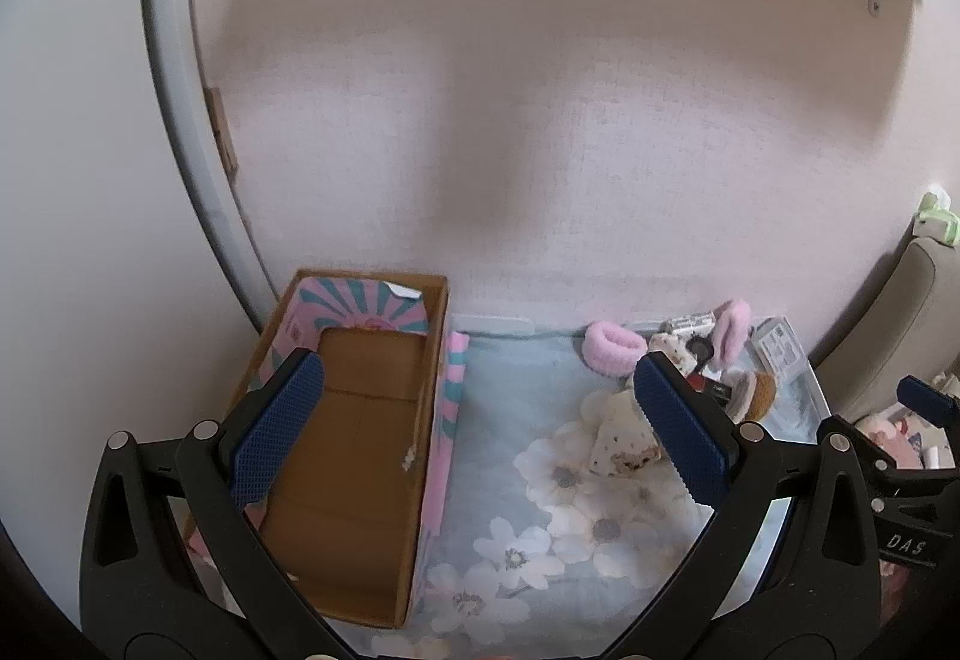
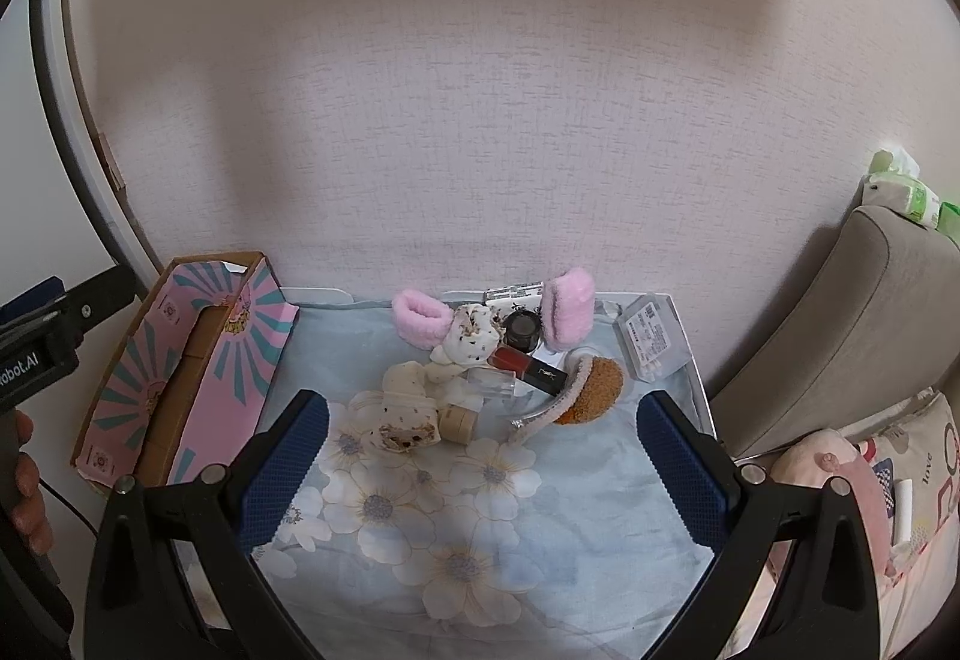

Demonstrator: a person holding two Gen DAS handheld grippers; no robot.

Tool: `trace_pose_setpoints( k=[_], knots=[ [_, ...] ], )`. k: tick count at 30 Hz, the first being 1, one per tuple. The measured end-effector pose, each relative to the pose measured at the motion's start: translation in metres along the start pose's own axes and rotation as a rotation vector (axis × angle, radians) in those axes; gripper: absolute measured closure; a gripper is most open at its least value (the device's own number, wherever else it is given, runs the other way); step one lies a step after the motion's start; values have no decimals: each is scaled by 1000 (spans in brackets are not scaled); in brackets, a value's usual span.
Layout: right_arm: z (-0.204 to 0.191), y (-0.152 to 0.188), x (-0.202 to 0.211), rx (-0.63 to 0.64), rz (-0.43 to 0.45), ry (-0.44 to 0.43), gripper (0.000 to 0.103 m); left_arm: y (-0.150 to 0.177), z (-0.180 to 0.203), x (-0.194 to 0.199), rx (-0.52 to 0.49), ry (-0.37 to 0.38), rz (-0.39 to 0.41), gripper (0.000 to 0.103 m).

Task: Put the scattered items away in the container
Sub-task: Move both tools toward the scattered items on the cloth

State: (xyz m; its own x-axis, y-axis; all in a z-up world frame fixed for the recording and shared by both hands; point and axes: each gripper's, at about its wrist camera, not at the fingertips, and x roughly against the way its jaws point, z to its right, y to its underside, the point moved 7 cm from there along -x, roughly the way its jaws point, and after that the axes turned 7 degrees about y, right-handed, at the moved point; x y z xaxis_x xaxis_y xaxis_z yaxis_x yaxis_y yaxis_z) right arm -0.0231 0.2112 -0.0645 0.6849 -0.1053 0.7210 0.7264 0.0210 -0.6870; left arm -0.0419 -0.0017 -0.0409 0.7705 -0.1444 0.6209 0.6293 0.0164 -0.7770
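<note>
An open pink and teal cardboard box stands at the table's left; its brown inside looks empty. Scattered items lie at the back right: pink fluffy bands, a red lipstick, a dark round jar, spotted cream cloth pieces, a brown fuzzy headband, a small beige jar, a clear case. My left gripper is open and empty, above the box's right wall. My right gripper is open and empty, in front of the items.
A floral light-blue cloth covers the table, which stands against a pale wall. A grey cushioned seat and printed bedding are to the right. The left gripper's body shows at the right wrist view's left edge.
</note>
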Motion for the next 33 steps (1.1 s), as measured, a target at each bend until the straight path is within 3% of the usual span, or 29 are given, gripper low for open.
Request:
trace_pose_setpoints(
  k=[33],
  knots=[
    [11, 2, 3, -31, 5, -4, 1, 13, 15, -1, -32, 79, -38, 0]
  ],
)
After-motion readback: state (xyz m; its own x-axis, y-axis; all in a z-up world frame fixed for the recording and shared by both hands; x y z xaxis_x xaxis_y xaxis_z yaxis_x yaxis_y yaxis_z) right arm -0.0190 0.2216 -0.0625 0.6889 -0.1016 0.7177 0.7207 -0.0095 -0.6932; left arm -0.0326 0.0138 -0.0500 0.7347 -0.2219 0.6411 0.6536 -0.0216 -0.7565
